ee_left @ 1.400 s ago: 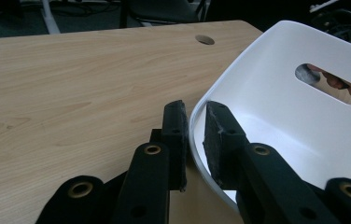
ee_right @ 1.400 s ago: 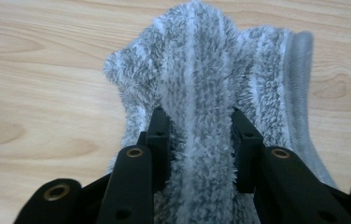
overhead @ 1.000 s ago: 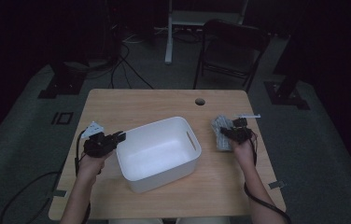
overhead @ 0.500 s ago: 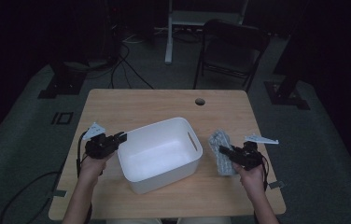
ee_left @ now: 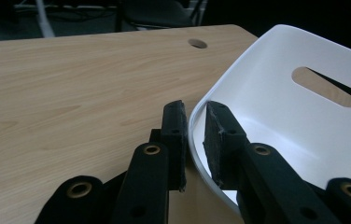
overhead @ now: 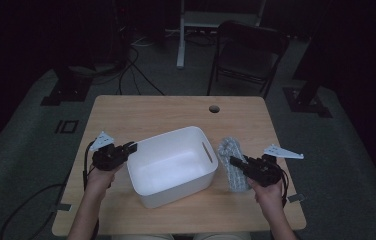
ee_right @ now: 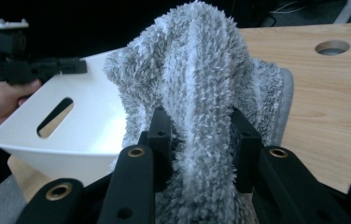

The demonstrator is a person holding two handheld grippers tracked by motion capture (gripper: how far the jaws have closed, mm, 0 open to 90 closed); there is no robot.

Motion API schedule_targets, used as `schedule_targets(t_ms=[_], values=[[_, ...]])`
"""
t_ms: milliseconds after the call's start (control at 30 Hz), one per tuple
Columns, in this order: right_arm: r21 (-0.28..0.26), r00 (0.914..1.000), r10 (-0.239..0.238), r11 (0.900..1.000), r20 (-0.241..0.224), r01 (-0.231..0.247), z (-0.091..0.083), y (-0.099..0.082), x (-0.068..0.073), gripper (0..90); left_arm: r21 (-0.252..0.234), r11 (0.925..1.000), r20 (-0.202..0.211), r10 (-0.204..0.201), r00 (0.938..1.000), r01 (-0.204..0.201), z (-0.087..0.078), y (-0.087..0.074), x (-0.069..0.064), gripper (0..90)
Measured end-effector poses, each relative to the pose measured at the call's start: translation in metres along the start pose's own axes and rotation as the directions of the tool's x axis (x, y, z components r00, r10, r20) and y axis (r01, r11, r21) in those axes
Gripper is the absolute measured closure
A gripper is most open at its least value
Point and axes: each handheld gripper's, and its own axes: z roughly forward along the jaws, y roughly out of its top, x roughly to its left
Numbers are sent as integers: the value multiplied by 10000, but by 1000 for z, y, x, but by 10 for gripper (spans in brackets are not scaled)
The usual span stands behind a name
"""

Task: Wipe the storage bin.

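Nearest the person, the right gripper (overhead: 233,161) pinches a fluffy grey microfibre cloth (ee_right: 197,84), bunched between its jaws just right of the white plastic tub (overhead: 168,192). The left gripper (ee_left: 193,121) clamps the tub's left rim. Both things sit on the light wooden table (overhead: 161,112); beyond stands a dark folding chair (overhead: 248,52).

**A dim room around my lit desk**

I sit at a light wooden desk (overhead: 141,120) with a round cable hole (overhead: 214,108) near its far edge. Beyond it stands a dark folding chair (overhead: 248,55), and beside that a pale metal post (overhead: 181,32) on a frame. The floor (overhead: 21,145) is grey carpet; black cables (overhead: 136,67) trail across it. Dark stand bases (overhead: 63,92) sit left and right. The far room falls into blackness.
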Motion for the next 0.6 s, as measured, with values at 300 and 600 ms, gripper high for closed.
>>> schedule_targets(t_ms=[300, 600], values=[[-66, 9994, 114, 9999, -323, -116, 8, -5, -2, 682, -36, 9999, 297, 157, 9994, -156, 6, 0, -9, 782], [190, 9987, 239, 9996, -451, -231, 8, -27, -2, 682, -42, 9999, 201, 92, 9998, -92, 7, -2, -16, 776]])
